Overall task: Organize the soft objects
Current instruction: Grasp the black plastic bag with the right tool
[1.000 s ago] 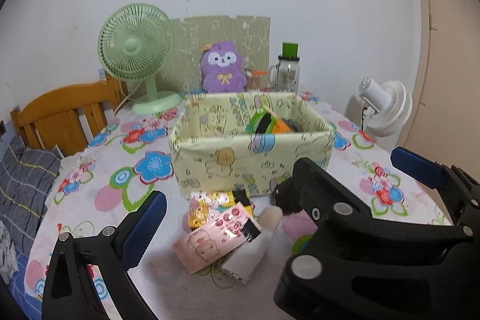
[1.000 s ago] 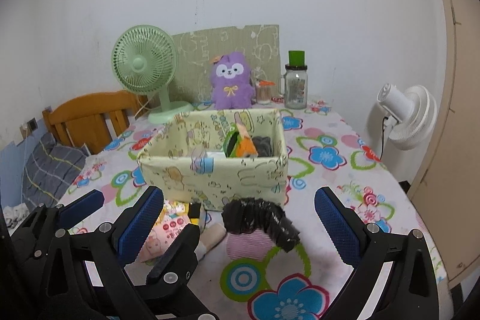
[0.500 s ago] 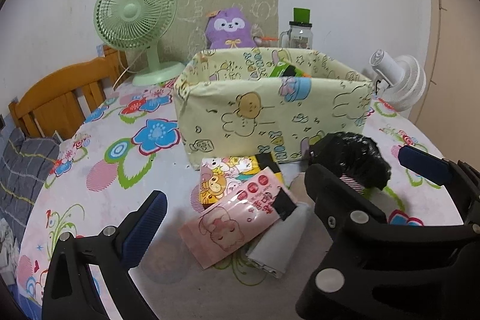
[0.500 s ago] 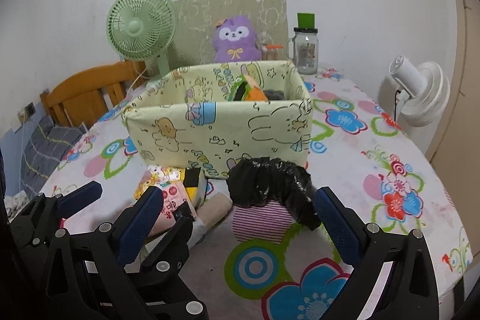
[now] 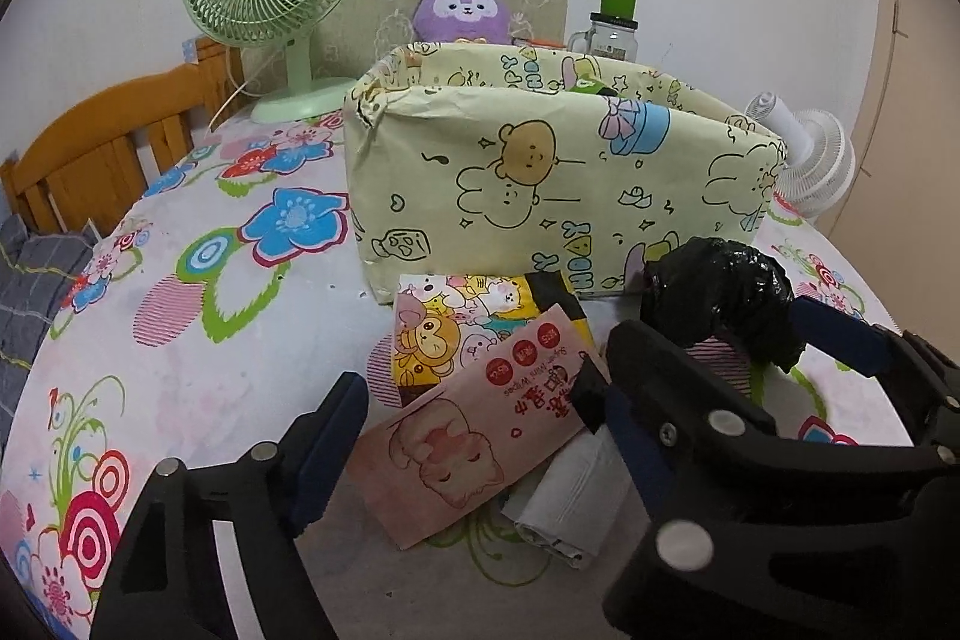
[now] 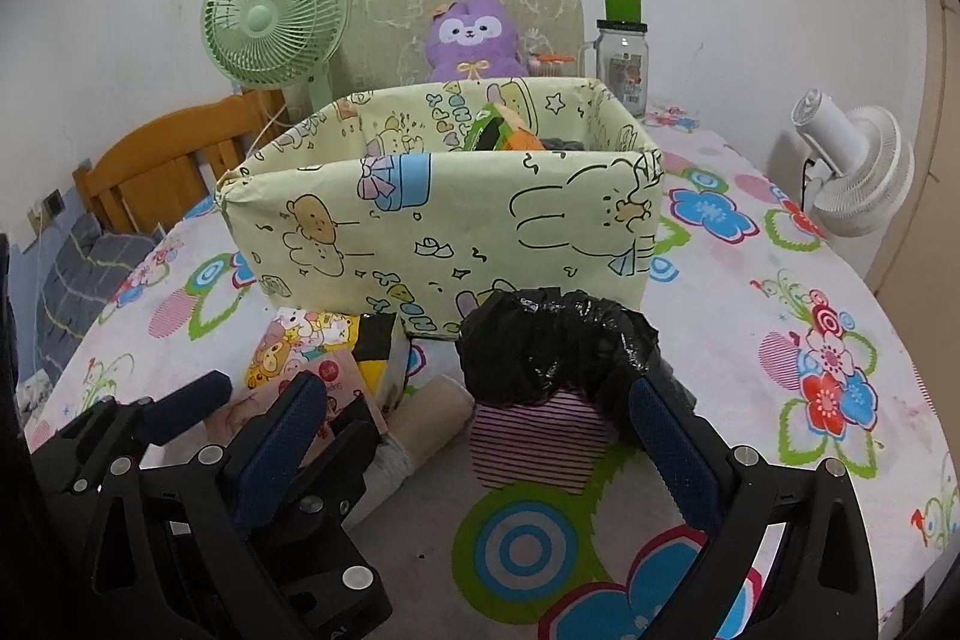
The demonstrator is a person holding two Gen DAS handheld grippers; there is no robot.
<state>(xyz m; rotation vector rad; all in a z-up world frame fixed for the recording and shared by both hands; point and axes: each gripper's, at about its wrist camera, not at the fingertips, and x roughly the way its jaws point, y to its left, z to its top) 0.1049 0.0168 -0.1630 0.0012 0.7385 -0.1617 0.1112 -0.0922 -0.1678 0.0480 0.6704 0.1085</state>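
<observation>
Risks first, near to far. Left gripper point(image 5: 474, 436) jaws are released and have just been closing in, with the pink wipes pack point(image 5: 480, 436) between them but no pad pressing on it yet. That pack lies across the yellow cartoon pack point(image 5: 456, 328) and leans on the white roll point(image 5: 570, 496), so a clamp that lands off-centre likely drags a neighbour along or skids the slick film out

Right gripper point(image 6: 474, 436) jaws are also released, straddling the black bag bundle point(image 6: 558, 346); its right pad looks to be against the bundle's side, can't tell if it actually touches. The bundle sits just in front of the yellow box point(image 6: 444, 232), over a striped patch of the bench point(image 6: 780, 280) print. Crinkly, shapeless plastic: a pinch may catch only a fold, and the rest sags or unfurls on the lift. Both grippers work side by side, so the inner fingers could knock together

Box wall is thin wrapped paper; a bump on the way over the rim probably shoves the whole box

Count:
- loose on the bench in front of the box: 4 (pink pack, yellow pack, white roll, black bundle)
- box: 1, with a green-and-orange item and something dark inside, contents mostly hidden
- behind it: 1 green fan point(image 6: 276, 22), 1 purple plush point(image 6: 474, 34), 1 jar point(image 6: 624, 52) with green lid
- far right: 1 white fan point(image 6: 858, 172)
</observation>
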